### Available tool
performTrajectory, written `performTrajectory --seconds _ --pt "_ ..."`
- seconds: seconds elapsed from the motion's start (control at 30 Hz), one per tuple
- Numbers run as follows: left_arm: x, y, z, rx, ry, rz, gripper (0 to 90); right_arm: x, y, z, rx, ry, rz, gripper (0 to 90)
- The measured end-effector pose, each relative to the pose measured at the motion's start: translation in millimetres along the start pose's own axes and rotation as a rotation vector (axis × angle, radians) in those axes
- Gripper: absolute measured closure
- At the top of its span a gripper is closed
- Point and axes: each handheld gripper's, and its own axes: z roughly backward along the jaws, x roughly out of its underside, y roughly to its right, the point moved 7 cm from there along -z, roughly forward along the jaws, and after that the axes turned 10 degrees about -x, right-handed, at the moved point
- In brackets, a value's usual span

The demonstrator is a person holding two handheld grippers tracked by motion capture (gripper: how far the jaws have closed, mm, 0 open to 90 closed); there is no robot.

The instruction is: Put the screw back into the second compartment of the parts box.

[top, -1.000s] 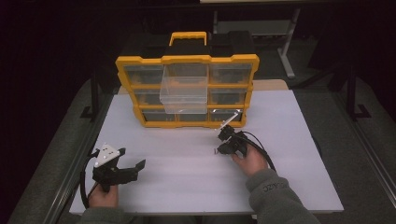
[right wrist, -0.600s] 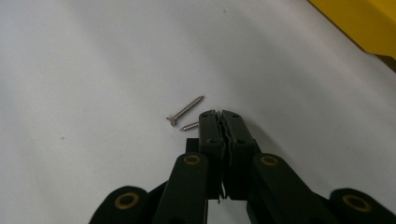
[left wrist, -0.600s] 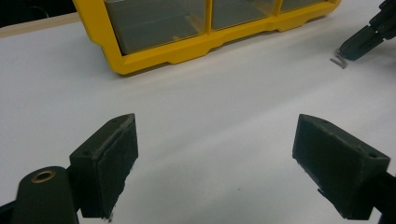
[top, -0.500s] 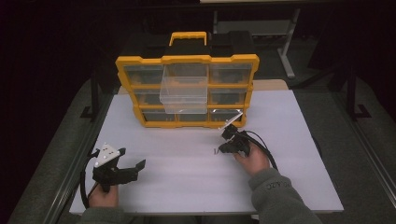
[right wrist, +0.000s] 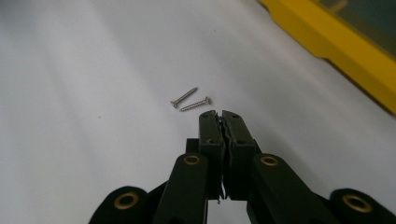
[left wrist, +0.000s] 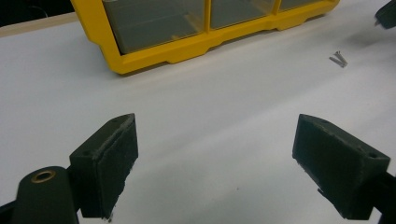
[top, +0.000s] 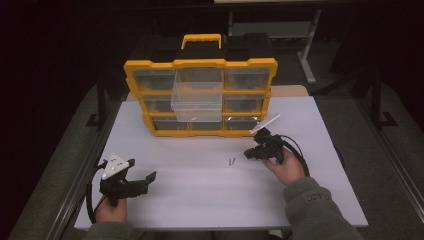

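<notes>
Low in the high view, at lower left: left claw (top: pixel 141 181) spread wide, nothing between the pads, resting over bare white table (top: pixel 200 200). In the left gripper view, pads (left wrist: pixel 109 161) far apart above that same surface. Right of centre in the high view: right claw (top: pixel 248 154) pressed together, gripping nothing, tips aimed toward frame left. Just beyond those tips, two small screws (top: pixel 231 162) lying side by side on the table, near each other, apart from the claw; in the right gripper view, the screws (right wrist: pixel 190 101) sit just above the closed tips, left of centre. Farther back, upper middle: yellow organizer case (top: pixel 200 97) standing upright, one clear drawer (top: pixel 196 96) pulled partly out.
</notes>
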Motion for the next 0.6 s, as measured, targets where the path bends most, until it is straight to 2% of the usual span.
performTrajectory --seconds 0.13,0.3,0.4,0.5,0.57,0.6 --pt "0.1 0.6 -0.4 0.0 0.001 0.004 13.9 -1.4 -0.6 20.4 -0.034 0.028 0.031 86.7" --pt "0.4 -0.4 -0.6 -0.002 0.001 0.005 13.9 -5.0 -1.2 33.4 -0.059 0.029 0.058 86.7" --pt "0.2 -0.4 -0.3 -0.001 0.003 0.005 13.9 -12.6 -4.1 48.2 -0.084 0.052 0.078 86.6" --pt "0.7 -0.6 -0.9 -0.001 0.003 0.007 13.9 -17.8 -5.5 55.9 -0.088 0.052 0.098 86.6" --pt "0.2 -1.0 -0.3 -0.004 0.001 0.006 13.9 -27.9 -10.6 68.5 -0.116 0.047 0.12 86.4" --pt "0.2 -1.0 -0.3 -0.004 0.001 0.006 13.9 -31.3 -11.3 72.4 -0.11 0.045 0.126 86.4"
